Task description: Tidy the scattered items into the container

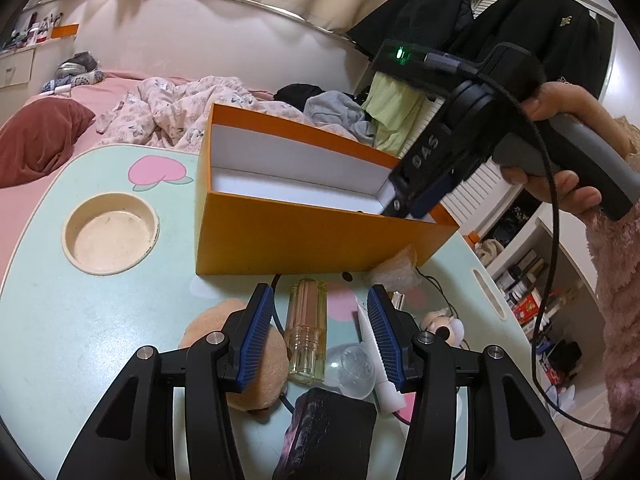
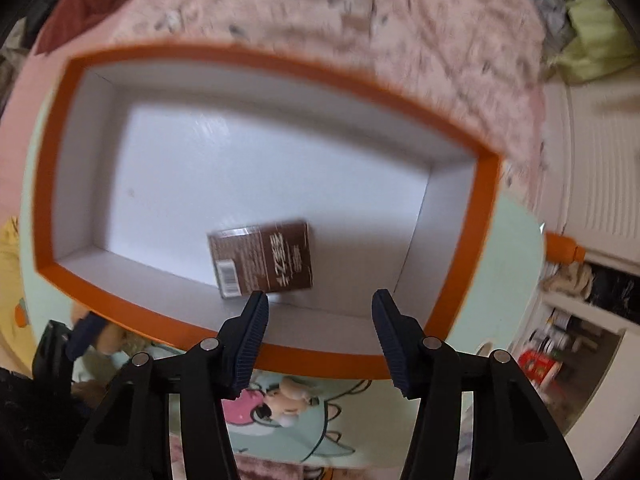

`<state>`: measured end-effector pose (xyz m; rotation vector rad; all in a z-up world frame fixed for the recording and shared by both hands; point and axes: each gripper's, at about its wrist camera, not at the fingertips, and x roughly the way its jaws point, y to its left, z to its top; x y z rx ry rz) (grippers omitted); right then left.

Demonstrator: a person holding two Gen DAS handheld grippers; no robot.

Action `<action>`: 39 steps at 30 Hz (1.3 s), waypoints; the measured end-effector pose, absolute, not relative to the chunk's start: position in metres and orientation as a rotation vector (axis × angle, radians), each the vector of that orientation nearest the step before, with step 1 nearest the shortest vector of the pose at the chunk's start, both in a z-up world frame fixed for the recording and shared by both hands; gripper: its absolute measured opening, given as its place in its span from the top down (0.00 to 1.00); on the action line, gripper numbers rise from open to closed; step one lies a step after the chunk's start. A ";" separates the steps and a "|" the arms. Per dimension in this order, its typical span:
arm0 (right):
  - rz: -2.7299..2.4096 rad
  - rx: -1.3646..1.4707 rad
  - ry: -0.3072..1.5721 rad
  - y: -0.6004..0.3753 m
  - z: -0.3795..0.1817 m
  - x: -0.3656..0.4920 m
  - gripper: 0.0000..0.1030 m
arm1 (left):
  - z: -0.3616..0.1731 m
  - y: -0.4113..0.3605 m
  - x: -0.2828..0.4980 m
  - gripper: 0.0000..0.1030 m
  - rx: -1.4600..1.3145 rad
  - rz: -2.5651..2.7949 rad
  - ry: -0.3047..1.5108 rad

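Observation:
An orange box with a white inside stands on the mint table. In the right wrist view a brown carton lies flat on the floor of the box. My right gripper hangs over the near wall, open, with nothing between its pads; in the left wrist view it dips at the box's right end, held by a hand. My left gripper stands open over a clear bottle, and its pads are apart from the glass.
Around the bottle lie a tan plush toy, a clear round cap, a white tube, a dark block, a crinkled wrapper and a small figure on a cable. A round recess sits left. A bed lies behind.

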<state>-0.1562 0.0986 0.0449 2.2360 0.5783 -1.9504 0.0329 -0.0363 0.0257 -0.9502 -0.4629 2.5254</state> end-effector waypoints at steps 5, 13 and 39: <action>-1.916 2.348 0.361 0.121 0.025 -0.163 0.27 | 0.025 -0.038 0.032 0.51 -0.950 2.524 -0.471; -1.898 2.233 0.189 0.115 0.022 -0.153 0.58 | 0.025 -0.038 0.033 0.51 -0.953 2.527 -0.470; -2.124 1.967 -0.071 0.102 0.058 -0.158 0.32 | 0.024 -0.039 0.033 0.50 -0.950 2.520 -0.488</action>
